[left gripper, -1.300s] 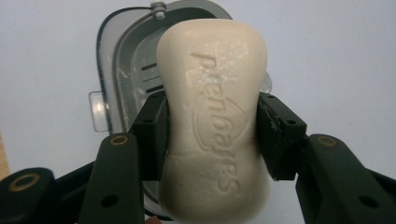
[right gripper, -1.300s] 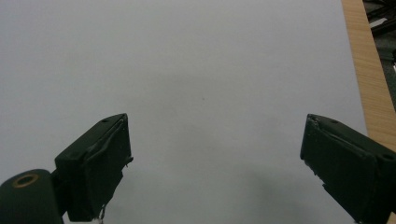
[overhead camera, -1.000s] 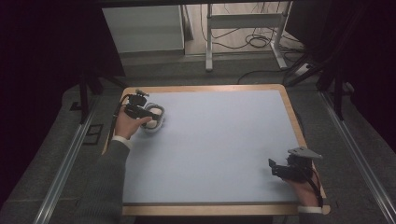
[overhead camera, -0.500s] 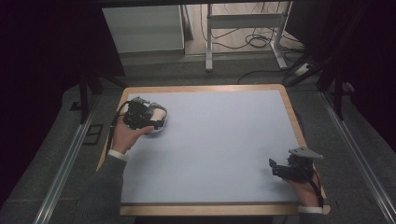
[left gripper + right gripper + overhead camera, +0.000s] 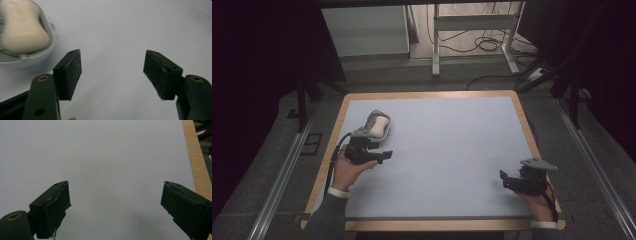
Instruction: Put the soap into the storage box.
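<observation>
Open desk (image 5: 447, 150) surface stretches between the two hand-held grippers, pale blue with a wooden rim. Left hand-held gripper (image 5: 379, 155) hovers near the left edge, jaws spread and holding nothing; just beyond it lies a grey dish (image 5: 373, 119) with a cream-coloured block (image 5: 380, 127) in it, near but apart. In the left gripper view the dish (image 5: 30, 53) is blurred and cut off at the frame's corner. Right hand-held gripper (image 5: 508, 181) sits by the near right corner, jaws spread wide, empty. Dark floor and cables lie beyond.
</observation>
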Demonstrator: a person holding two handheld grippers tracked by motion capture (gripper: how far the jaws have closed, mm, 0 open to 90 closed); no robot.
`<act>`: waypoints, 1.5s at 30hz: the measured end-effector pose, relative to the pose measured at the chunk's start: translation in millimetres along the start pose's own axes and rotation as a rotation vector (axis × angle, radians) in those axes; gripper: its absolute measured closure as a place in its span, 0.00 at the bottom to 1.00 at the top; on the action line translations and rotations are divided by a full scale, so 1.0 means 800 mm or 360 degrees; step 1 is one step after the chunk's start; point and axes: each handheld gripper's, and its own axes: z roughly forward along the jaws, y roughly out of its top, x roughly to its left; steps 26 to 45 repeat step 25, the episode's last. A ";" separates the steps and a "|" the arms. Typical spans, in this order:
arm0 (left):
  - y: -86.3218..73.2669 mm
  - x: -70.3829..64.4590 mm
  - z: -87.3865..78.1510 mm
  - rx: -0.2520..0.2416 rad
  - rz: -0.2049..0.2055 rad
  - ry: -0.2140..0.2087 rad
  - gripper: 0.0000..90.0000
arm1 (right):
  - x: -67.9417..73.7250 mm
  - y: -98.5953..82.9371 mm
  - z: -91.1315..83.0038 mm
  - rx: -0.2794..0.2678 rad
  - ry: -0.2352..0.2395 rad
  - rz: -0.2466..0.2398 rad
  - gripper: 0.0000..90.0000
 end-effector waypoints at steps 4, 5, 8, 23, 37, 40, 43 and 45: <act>-0.013 -0.010 0.004 -0.0004 0.0021 -0.0015 0.34 | 0.002 0.000 0.000 0.0002 0.0002 -0.0011 0.09; -0.016 -0.010 0.005 -0.0002 0.0021 -0.0016 0.35 | 0.003 0.000 0.000 -0.0001 0.0004 -0.0010 0.09; -0.026 -0.011 0.007 -0.0003 0.0005 -0.0029 0.34 | 0.002 0.001 -0.001 -0.0003 0.0003 -0.0008 0.09; -0.056 -0.011 0.022 0.0050 -0.0030 -0.0025 0.33 | 0.011 0.004 0.001 -0.0018 0.0010 -0.0042 0.09; -0.057 -0.009 0.021 0.0041 -0.0045 -0.0027 0.33 | 0.014 0.005 0.001 -0.0019 0.0022 -0.0052 0.09; -0.057 -0.009 0.021 0.0041 -0.0045 -0.0027 0.33 | 0.014 0.005 0.001 -0.0019 0.0022 -0.0052 0.09; -0.057 -0.009 0.021 0.0041 -0.0045 -0.0027 0.33 | 0.014 0.005 0.001 -0.0019 0.0022 -0.0052 0.09; -0.057 -0.009 0.021 0.0041 -0.0045 -0.0027 0.33 | 0.014 0.005 0.001 -0.0019 0.0022 -0.0052 0.09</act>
